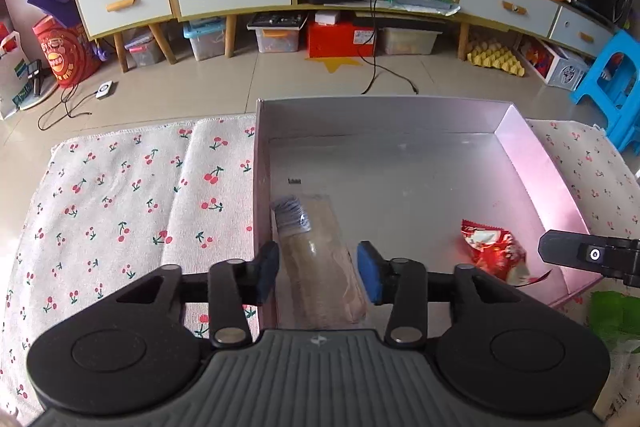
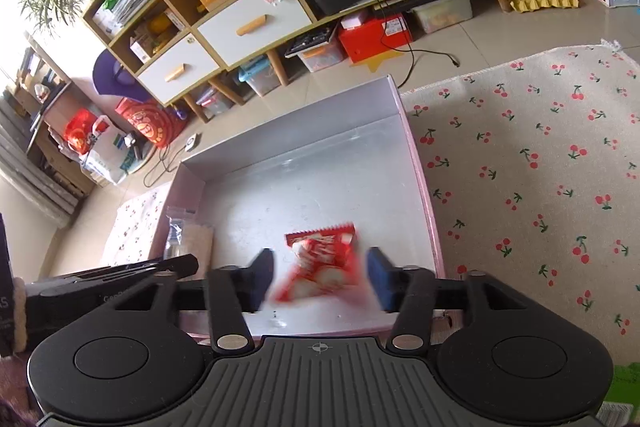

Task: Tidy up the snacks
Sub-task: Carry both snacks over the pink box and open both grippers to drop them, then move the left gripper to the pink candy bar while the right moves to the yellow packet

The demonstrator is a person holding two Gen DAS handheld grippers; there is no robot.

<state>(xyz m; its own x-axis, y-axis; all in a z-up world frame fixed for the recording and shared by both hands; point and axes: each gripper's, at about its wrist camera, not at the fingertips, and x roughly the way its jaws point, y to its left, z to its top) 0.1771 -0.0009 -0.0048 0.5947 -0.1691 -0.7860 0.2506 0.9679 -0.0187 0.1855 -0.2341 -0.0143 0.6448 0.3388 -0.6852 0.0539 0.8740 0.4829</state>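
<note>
both snacks lie inside the shallow pink box (image 1: 532,163) that sits on the cherry-print cloth (image 1: 120,195), so what matters next is where each packet lies against the claw above it. the clear packet (image 1: 316,259) rests along the box's left wall, its long axis running straight away from the left gripper (image 1: 318,273) and its near end passing between the blue pads. the jaws stand partly apart with a gap on each side of the wrapper, so this claw is open and grips nothing. the red packet (image 2: 320,263) lies toward the near right of the box floor, directly ahead of the right gripper (image 2: 320,277); it looks blurred, tilted with its crimped top edge pointing away, and i judge it is loose rather than pinched, since the pads stand wide of it on both sides. this claw too is open and empty. each hand is nearer its own packet, the left to the clear one, the right to the red one, and the right claw's tip shows at the box's right edge in the left wrist view. no other loose snack is in view.
</note>
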